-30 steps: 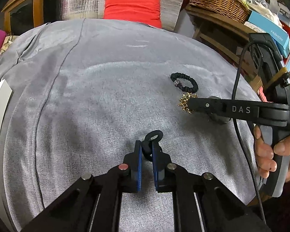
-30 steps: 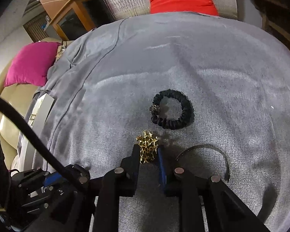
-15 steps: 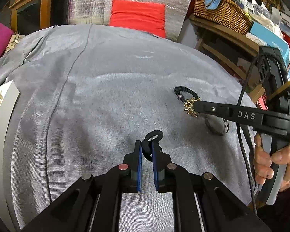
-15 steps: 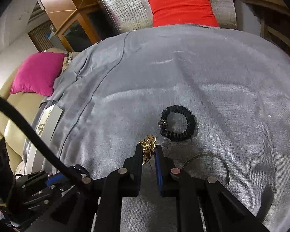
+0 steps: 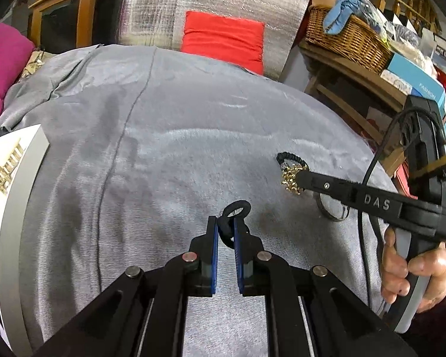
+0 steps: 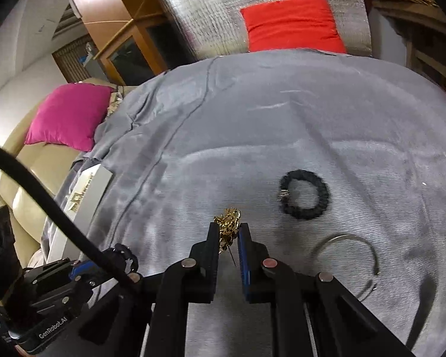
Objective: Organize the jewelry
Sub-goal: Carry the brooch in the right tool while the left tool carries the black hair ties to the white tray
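At the far left edge of the grey cloth [image 5: 169, 154], a white jewelry box [image 5: 12, 178] is seen, with gold pieces laid in it. A pink cushion [image 6: 68, 116] lies beyond it, on a cream sofa.

Near the middle, the left gripper [image 5: 225, 232] is seen nearly closed, and a small black ring [image 5: 234, 211] is pinched between its blue pads, its loop standing out above the tips. It is held above the cloth.

To the right, the right gripper [image 6: 228, 235] is likewise drawn in on a gold brooch [image 6: 229, 226], whose thin pin hangs down between the fingers. In the left wrist view the same brooch [image 5: 291, 177] is seen at the tip of that gripper, raised off the cloth, and the handle is gripped by the person's right hand [image 5: 413, 270].

Further right, a black braided bracelet [image 6: 304, 196] with a small metal charm lies flat on the cloth. Nearer and to its right, a thin silver bangle [image 6: 351, 253], open on one side, rests on the cloth, apart from the bracelet.

At the far side, a red cushion [image 5: 223, 40] leans against a silver foil panel [image 5: 151, 9], and a wicker basket [image 5: 348, 40] stands on a wooden shelf at the right.
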`<state>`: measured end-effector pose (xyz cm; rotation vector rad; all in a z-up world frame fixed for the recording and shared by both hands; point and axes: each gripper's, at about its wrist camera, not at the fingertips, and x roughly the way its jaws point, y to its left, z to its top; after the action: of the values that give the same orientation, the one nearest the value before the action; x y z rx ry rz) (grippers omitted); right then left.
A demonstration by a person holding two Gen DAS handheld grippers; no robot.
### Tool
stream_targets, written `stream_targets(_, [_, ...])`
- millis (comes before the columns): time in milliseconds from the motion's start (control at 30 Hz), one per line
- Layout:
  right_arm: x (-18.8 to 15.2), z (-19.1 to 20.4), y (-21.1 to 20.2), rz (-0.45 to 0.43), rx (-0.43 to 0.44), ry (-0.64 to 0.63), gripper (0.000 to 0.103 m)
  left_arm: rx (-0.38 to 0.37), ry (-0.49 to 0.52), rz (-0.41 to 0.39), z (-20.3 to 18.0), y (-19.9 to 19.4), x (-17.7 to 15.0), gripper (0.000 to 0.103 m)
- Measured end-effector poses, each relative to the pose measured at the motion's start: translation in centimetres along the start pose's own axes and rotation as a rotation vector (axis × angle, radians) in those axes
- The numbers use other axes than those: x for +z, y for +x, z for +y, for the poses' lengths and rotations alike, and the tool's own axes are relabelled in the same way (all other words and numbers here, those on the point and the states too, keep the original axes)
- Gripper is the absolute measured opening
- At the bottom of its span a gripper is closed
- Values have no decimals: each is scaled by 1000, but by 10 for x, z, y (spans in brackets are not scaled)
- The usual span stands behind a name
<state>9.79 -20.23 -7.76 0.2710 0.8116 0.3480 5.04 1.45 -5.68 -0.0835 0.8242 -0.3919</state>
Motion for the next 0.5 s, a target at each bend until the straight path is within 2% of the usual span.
stream_targets(200, [-5, 22, -6, -25, 31, -17, 14, 17, -26, -41, 11, -19, 1, 10])
stream_targets(500, [-8, 65, 5, 6, 57, -75, 14, 74, -105, -129, 49, -54, 6, 10])
